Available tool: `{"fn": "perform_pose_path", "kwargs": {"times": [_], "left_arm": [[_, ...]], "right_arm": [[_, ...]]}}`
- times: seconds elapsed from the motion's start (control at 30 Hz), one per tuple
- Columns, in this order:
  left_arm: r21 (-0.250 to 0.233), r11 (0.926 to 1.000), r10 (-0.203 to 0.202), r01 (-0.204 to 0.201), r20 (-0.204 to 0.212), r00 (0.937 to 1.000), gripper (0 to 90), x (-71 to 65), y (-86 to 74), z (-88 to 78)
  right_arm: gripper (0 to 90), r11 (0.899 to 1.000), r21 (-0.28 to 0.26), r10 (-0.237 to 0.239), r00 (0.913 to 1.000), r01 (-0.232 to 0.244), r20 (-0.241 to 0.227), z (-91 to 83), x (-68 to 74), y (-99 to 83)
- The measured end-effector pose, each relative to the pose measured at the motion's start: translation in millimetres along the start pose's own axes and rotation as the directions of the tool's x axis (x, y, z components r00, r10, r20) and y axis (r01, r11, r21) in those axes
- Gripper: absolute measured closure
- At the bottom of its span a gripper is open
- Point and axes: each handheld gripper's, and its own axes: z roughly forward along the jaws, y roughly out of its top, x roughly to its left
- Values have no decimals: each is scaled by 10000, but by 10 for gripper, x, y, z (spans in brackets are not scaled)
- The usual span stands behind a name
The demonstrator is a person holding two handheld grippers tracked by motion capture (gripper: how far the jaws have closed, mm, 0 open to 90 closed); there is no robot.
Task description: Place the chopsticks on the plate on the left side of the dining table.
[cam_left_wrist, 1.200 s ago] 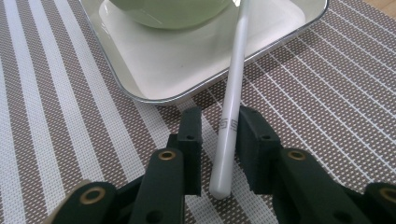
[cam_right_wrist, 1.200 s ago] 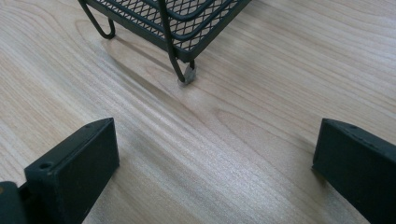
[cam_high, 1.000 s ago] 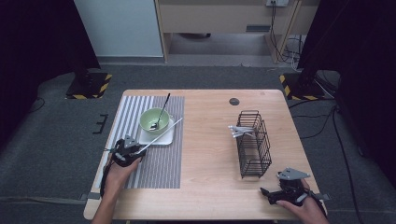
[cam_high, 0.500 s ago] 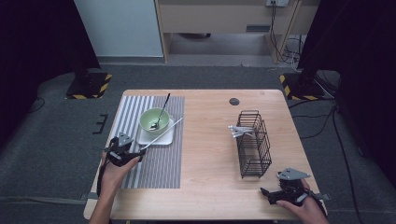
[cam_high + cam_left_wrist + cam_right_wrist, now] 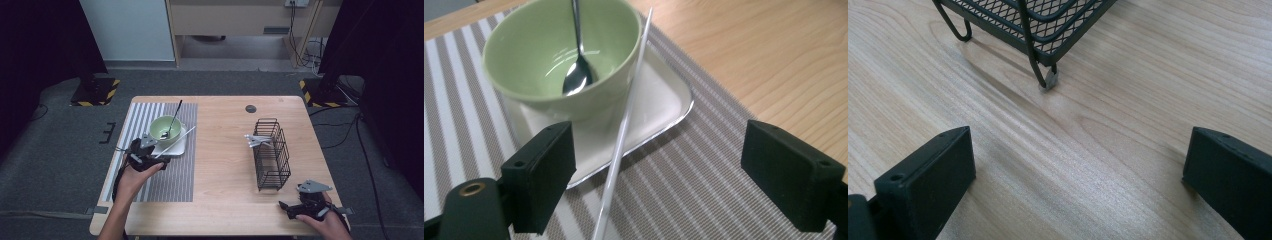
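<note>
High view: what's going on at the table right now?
A person holds tongs in each hand. The left tongs have just been opening; the white chopstick lies loose between the jaws, leaning on the white tray beside the green bowl with its spoon. The right tongs hang open near the wire basket.

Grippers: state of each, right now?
Left gripper: open, jaws just been opening; thin white stick lies loose between them.
Right gripper: open, empty, over the table.
</note>
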Motion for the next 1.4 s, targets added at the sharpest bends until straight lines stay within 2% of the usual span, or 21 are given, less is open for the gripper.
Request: {"fn": "perform_pose_path", "kwargs": {"times": [0.17,0.27,0.47,0.57,0.73,0.87,0.93,1.07,1.23,1.4], "left_arm": [[150,9998,101,-102,118,9999,106,-109,272,44],[137,9998,130,-135,367,9992,103,-197,426,57],[295,9975,627,-642,495,9968,102,-419,694,100],[384,9962,763,-782,497,9958,103,-468,786,150],[435,9969,623,-654,690,9957,103,-519,913,236],[346,9962,769,-801,857,9933,103,-625,1041,241],[348,9939,1015,-1051,915,9906,109,-708,1116,240],[362,9923,1149,-1185,898,9893,110,-789,1187,252],[279,9931,1104,-1141,1107,9877,109,-863,1282,266],[150,9940,1062,-1083,1022,9891,106,-931,1364,253]], "right_arm": [[3,10000,-1,1,10000,-1,0,0,0,0],[3,10000,-2,9,10000,-9,4,0,1,0],[3,10000,-1,8,10000,-8,2,0,1,0],[3,10000,-4,6,10000,-6,2,0,0,0],[3,10000,-3,6,10000,-6,3,0,0,0],[3,10000,-2,5,10000,-5,2,0,0,0],[3,10000,1,2,10000,-2,-1,0,0,0],[3,10000,-2,10,10000,-10,4,0,1,0],[3,10000,-3,7,10000,-7,1,0,1,0],[3,10000,-1,7,10000,-7,4,0,1,0]]}}
